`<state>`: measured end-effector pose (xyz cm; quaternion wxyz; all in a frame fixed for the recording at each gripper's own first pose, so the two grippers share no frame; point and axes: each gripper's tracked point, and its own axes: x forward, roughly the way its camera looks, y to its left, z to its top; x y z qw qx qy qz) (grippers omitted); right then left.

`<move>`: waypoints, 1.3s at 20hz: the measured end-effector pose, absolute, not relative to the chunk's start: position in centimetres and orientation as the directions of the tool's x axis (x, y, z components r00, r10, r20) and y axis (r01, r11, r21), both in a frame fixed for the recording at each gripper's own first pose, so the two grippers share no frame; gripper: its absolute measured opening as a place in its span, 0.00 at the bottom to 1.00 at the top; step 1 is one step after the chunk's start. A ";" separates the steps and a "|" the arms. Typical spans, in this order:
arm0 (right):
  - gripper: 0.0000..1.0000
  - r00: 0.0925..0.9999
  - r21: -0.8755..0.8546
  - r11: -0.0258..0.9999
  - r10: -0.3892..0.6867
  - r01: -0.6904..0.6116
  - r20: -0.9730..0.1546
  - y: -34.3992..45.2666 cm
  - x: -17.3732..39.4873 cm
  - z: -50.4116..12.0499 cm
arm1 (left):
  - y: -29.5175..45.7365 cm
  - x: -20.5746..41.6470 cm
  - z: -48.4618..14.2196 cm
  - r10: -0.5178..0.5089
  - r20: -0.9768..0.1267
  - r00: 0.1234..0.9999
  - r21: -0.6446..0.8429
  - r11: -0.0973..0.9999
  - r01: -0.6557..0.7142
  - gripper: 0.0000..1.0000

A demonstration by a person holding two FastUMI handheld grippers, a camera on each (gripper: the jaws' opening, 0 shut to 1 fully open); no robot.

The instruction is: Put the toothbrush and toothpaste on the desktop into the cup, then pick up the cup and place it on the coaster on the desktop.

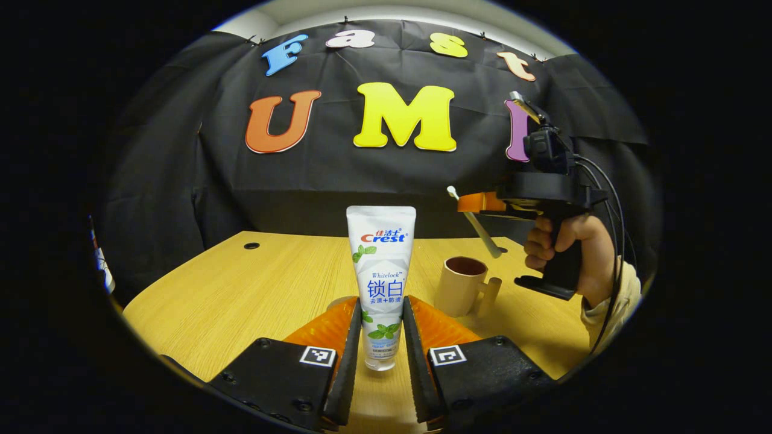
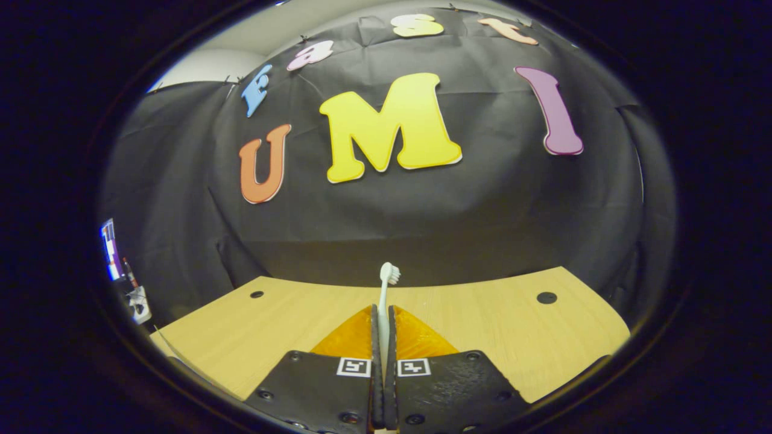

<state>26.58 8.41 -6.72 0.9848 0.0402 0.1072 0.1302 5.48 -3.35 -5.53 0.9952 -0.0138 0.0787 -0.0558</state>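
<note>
A white toothpaste tube (image 1: 380, 283) stands upright between the fingers of my left gripper (image 1: 382, 328), which is shut on it above the wooden desktop (image 1: 241, 295). To its right a beige cup (image 1: 461, 284) with a handle sits on the desk. My right gripper (image 1: 476, 202), held by a hand (image 1: 570, 253), hovers above and behind the cup with a white toothbrush (image 1: 476, 224) slanting down toward it. In the right gripper view the toothbrush (image 2: 386, 295) sticks up, bristles on top, from between the fingers of my right gripper (image 2: 382, 322), which is shut on it.
The black cloth wall closes the back of the booth. Round cable holes (image 1: 251, 246) (image 2: 546, 297) mark the desk near its far corners. The desk's left edge drops off by some clutter (image 2: 129, 283).
</note>
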 end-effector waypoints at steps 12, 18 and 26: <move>0.10 0.939 0.126 0.965 0.253 -0.229 -0.235 8.3 28.0 -8.1 | -4.3 5.7 -7.3 -0.124 -0.196 0.973 -0.041 0.992 0.119 0.43; 0.24 0.899 0.185 0.944 0.319 -0.274 -0.299 8.6 25.8 -9.8 | -4.5 6.3 -6.2 -0.105 -0.160 0.982 -0.003 0.994 0.106 0.42; 0.96 0.929 0.068 0.969 0.249 -0.239 -0.273 2.4 21.7 -9.8 | -7.7 10.5 -3.9 -0.130 -0.124 0.984 -0.042 0.991 0.126 0.42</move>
